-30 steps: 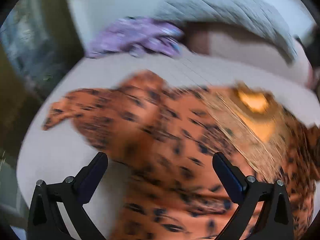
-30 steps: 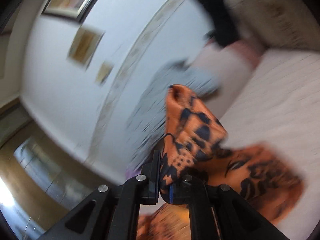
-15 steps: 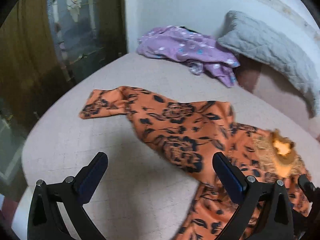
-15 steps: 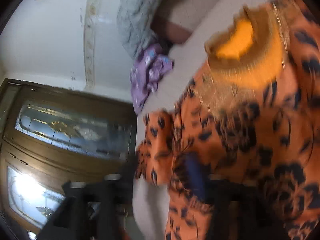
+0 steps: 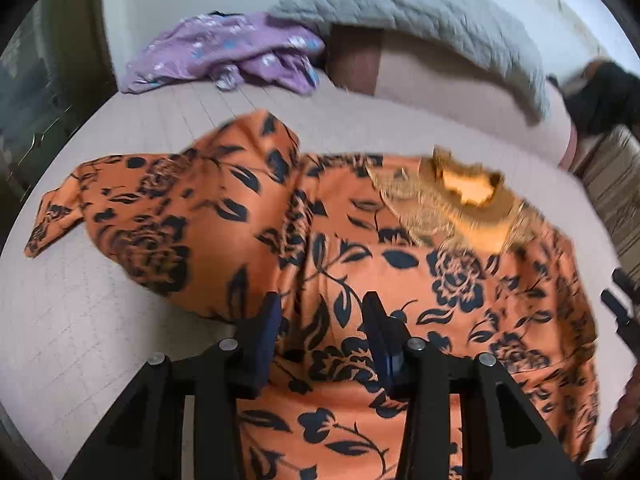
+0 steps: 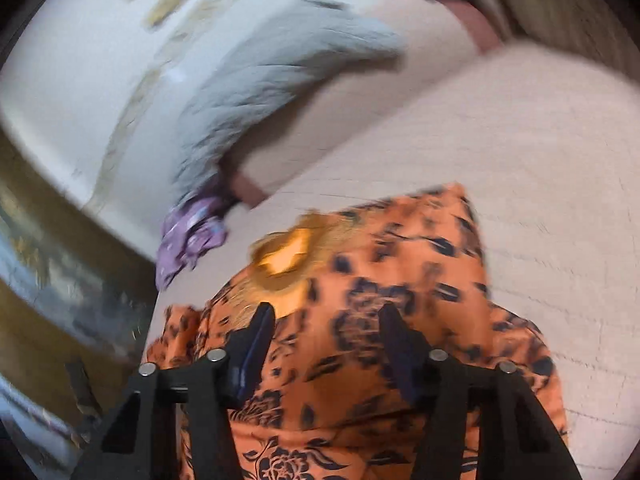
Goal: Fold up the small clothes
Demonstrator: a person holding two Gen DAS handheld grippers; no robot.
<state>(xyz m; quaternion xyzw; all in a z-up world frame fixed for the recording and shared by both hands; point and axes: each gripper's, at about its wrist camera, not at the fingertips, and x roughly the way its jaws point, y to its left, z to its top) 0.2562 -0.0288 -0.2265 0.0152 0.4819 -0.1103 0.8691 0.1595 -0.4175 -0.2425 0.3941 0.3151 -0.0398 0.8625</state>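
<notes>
Orange garment [image 5: 360,248] with black flower print lies spread on the bed [image 5: 100,320], gold embroidered neck opening [image 5: 468,192] toward the pillow end. One sleeve [image 5: 60,216] trails out flat toward the bed's left edge in my left view; a fold of cloth humps up near the middle, top edge rumpled. In my right view the garment's far right corner [image 6: 460,200] lies flat, with bare bed beyond it.

My left tool [image 5: 320,320] hangs over the lower body of the garment, jaws part-way apart and just closing in; printed cloth shows in the gap, but I cannot tell whether the pads press it. My right tool [image 6: 326,332] hangs just below the neck opening, jaws apart and just narrowing, cloth lying under the gap, nothing clamped. Right view is motion-blurred.

Open room: plain bed on the left below the sleeve, and a wide bare stretch to the right of the garment.

Around: crumpled purple garment [image 5: 224,56] at the head of the bed, well apart from the orange one. Grey quilted pillow [image 5: 420,12] behind it, leaning on the pink headboard cushion [image 5: 440,76]. Dark wooden door [image 6: 60,280] beside the bed.
</notes>
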